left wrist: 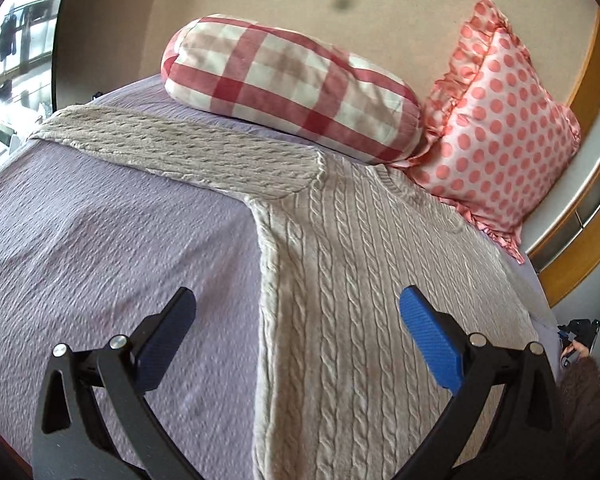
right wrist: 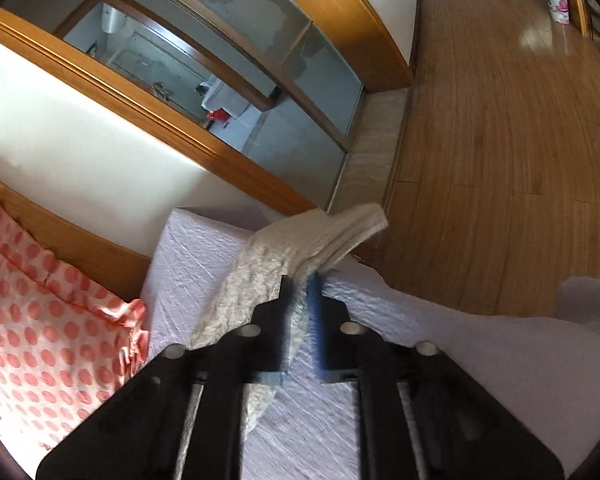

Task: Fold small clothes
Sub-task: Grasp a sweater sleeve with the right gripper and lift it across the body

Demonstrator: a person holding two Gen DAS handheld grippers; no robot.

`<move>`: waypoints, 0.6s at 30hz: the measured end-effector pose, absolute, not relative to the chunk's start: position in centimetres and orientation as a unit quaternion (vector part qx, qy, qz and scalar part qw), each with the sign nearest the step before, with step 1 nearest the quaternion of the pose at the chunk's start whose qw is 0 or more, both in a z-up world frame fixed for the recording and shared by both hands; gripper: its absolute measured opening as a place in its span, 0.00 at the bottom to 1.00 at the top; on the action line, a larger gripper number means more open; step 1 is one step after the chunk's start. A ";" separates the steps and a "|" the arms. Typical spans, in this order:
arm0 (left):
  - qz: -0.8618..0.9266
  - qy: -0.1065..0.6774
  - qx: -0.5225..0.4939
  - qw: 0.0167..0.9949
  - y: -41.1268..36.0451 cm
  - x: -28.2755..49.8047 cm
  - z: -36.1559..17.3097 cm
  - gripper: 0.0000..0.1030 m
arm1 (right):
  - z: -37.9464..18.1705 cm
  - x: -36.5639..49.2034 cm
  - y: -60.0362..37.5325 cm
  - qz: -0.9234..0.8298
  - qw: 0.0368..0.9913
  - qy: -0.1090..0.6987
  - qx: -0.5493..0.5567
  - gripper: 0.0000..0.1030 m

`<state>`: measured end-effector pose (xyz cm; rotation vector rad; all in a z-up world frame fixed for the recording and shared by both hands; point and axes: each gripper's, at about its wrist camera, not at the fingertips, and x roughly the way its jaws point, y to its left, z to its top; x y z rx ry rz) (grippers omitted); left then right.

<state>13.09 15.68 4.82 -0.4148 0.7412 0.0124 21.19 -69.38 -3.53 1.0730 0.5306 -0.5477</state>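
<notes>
One sleeve (right wrist: 300, 240) sat pinched in the right hand-held gripper (right wrist: 300, 292) at the bed's (right wrist: 204, 248) edge — the left hand-held gripper (left wrist: 296, 304) hovered wide open over the sweater's (left wrist: 360, 260) body, holding nothing.

My right tool (right wrist: 302, 292) has its two dark pads pressed close together on a fold of the cream cable-knit sweater sleeve (right wrist: 260, 264). The knit runs between the pads, and its ribbed cuff end (right wrist: 356, 224) sticks out past the tips, lifted off the bed and pointing toward the wooden plank floor (right wrist: 500, 140). Below my tool lies the pale lilac textured bedspread (right wrist: 204, 256), reaching to the mattress corner. At the left edge sits a pink satin pillow with coral polka dots and a ruffled border (right wrist: 40, 312), resting against the wooden headboard (right wrist: 84, 240). Beyond that, a white wall meets a wood-framed glass sliding door (right wrist: 300, 92).
</notes>
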 end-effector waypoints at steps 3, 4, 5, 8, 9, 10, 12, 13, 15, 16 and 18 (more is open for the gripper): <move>0.013 0.358 -0.201 0.912 16.4 12.8 4.7 0.98 | -0.4 21.0 -67.2 -0.230 0.836 0.200 0.456 0.08; 0.017 0.358 -0.202 0.911 16.8 12.7 4.7 0.98 | 1.4 21.5 -66.0 -0.218 0.855 0.193 0.429 0.08; 0.020 0.359 -0.204 0.911 17.1 12.7 4.6 0.98 | 3.3 22.0 -64.3 -0.202 0.874 0.186 0.402 0.08; 0.026 0.359 -0.227 0.905 18.4 12.7 4.3 0.98 | 9.1 23.7 -56.6 -0.115 0.923 0.166 0.326 0.08; 0.024 0.358 -0.234 0.904 18.5 12.6 4.3 0.98 | 10.9 24.5 -52.7 -0.069 0.936 0.164 0.303 0.08; 0.021 0.357 -0.241 0.902 18.6 12.5 4.3 0.98 | 12.2 25.3 -48.9 -0.027 0.944 0.167 0.284 0.08; 0.019 0.355 -0.246 0.902 18.8 12.1 4.3 0.98 | 13.2 26.6 -42.1 0.044 0.949 0.186 0.251 0.08; 0.019 0.355 -0.245 0.902 18.8 12.0 4.3 0.98 | 13.1 27.5 -38.4 0.080 0.947 0.204 0.234 0.08; 0.025 0.357 -0.242 0.902 19.2 11.6 4.3 0.98 | 11.4 29.3 -30.6 0.144 0.934 0.259 0.198 0.08; 0.031 0.358 -0.242 0.901 19.5 11.4 4.3 0.98 | 10.1 30.1 -27.1 0.167 0.925 0.291 0.178 0.08; 0.043 0.357 -0.245 0.900 20.7 11.1 4.5 0.98 | 6.8 30.4 -21.3 0.194 0.908 0.348 0.133 0.08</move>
